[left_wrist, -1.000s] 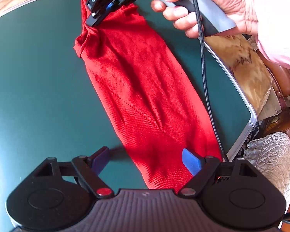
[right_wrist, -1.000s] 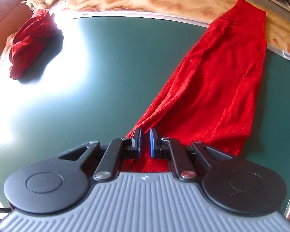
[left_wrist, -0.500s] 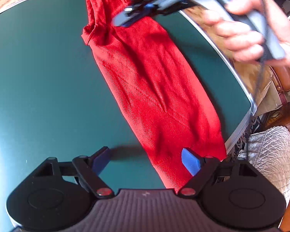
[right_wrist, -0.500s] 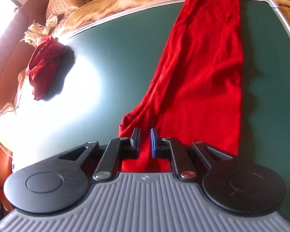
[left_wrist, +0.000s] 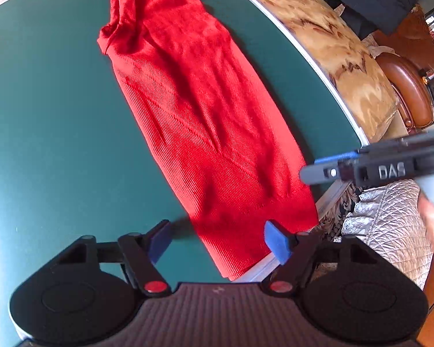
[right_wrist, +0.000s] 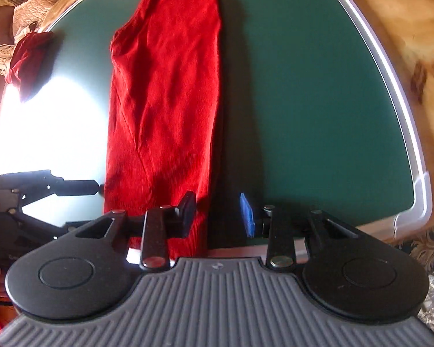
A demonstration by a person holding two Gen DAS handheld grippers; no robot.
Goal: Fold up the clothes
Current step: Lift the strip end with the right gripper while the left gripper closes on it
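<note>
A red knit garment [left_wrist: 205,121] lies folded into a long strip on the green table mat [left_wrist: 49,121]; its near end reaches the mat's edge. It also shows in the right wrist view [right_wrist: 165,107]. My left gripper [left_wrist: 218,241] is open and empty, just above the strip's near end. My right gripper [right_wrist: 218,212] is open and empty over the strip's near right edge; it shows from the side in the left wrist view [left_wrist: 327,167], off the strip's right side.
A second red cloth [right_wrist: 26,57] lies bunched at the mat's far left. The mat's silver rim [right_wrist: 402,107] and the wooden table top [left_wrist: 332,46] run along the right. A brown chair [left_wrist: 408,92] and a quilted cushion [left_wrist: 390,217] stand beyond.
My right gripper let go of the garment's far end, opened, and swung back to the near end by my left gripper. The strip now lies flat. My left gripper stayed open.
</note>
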